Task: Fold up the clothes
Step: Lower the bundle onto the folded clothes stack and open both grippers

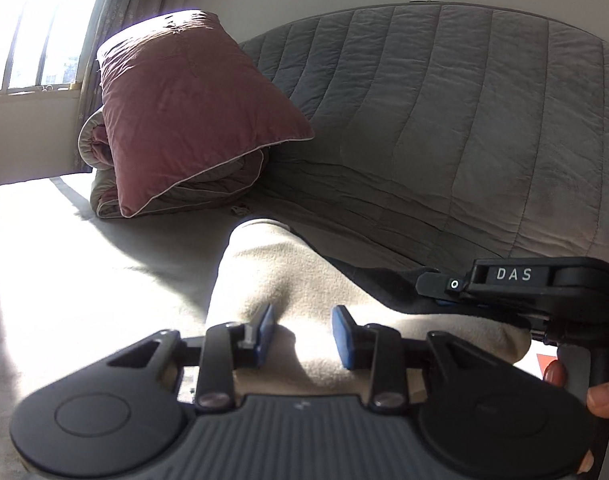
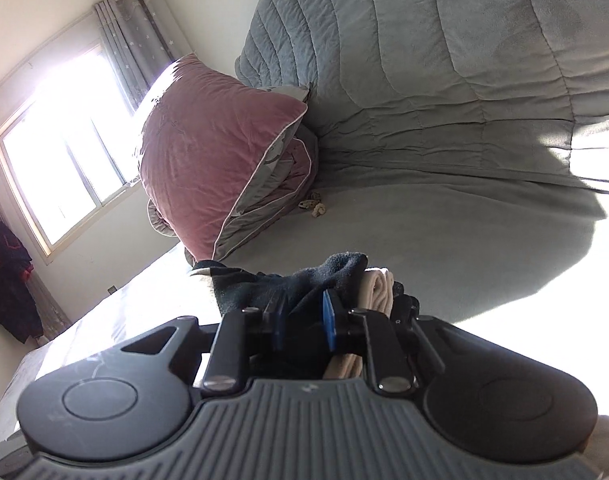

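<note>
Left gripper [image 1: 302,334]: jaws standing apart, straddling a ridge of the cream garment [image 1: 272,280] at lower centre, not yet pinching.
Right gripper [image 2: 304,320]: clamping on dark cloth [image 2: 304,280], with cream folds [image 2: 380,286] showing just beside it.
Risk: the dark cloth is likely slipping or dragging the cream layers askew if pulled.
Room: bare sheet [image 2: 444,240] is lying open at right; the pink quilt bundle [image 1: 184,112] is crowding the upper left.

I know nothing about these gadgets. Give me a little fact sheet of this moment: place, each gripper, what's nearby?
place: bed with pale sheet and grey quilted bedspread
left gripper: open, over cream fleece garment
right gripper: shut on dark fuzzy garment; cream cloth beside it
nearby: folded pink duvet, window, grey star curtain
</note>
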A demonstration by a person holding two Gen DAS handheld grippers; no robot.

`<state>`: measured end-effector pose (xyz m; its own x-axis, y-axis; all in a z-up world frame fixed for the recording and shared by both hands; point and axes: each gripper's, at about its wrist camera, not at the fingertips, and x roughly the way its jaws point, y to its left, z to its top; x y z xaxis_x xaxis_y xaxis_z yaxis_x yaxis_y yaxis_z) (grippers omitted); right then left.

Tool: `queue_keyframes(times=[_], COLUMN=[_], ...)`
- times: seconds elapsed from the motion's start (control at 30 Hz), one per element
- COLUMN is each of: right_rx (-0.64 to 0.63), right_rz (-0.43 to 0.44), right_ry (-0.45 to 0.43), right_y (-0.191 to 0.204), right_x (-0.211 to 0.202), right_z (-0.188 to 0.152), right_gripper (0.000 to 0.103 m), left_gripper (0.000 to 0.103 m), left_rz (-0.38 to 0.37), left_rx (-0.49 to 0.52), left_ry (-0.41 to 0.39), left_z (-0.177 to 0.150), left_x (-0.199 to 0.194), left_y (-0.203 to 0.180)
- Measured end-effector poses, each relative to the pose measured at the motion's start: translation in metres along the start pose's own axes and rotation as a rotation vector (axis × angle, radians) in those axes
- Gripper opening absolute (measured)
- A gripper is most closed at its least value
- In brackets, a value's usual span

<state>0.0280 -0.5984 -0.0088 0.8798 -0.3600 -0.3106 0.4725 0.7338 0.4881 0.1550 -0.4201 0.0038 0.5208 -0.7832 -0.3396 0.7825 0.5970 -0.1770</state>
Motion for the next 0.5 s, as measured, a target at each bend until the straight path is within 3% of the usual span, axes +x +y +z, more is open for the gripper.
queue_keyframes(times=[0.07, 0.13, 0.23, 0.33, 0.4, 0.5], right_rx=[0.018, 0.037, 0.036, 0.031, 0.052, 0.077], right_rz=[0.020, 0.036, 0.030, 0.021, 0.021, 0.002], right_ry=[-0.006, -0.011, -0.006, -0.004, -0.007, 0.004], right_y=[0.000, 0.001, 0.007, 0.014, 0.017, 0.020], right_x=[-0.005, -0.011, -0.020, -0.032, -0.044, -0.060], right_z=[0.002, 0.005, 0.013, 0.022, 0.027, 0.032], right_gripper=[0.021, 0.030, 0.032, 0.036, 0.046, 0.052], left_gripper=[0.037, 0.047, 0.056, 0.061, 0.062, 0.063], left_rz=[-0.002, -0.004, -0.012, -0.004, 0.001, 0.009], left_rx=[-0.011, -0.023, -0.020, -0.022, -0.024, -0.027], left_ry=[0.003, 0.006, 0.030, 0.068, 0.094, 0.132], left_z=[0.002, 0.004, 0.015, 0.022, 0.026, 0.032], left_x=[-0.002, -0.004, -0.012, -0.025, -0.033, -0.047], left_y=[0.000, -0.001, -0.008, -0.014, -0.018, -0.023])
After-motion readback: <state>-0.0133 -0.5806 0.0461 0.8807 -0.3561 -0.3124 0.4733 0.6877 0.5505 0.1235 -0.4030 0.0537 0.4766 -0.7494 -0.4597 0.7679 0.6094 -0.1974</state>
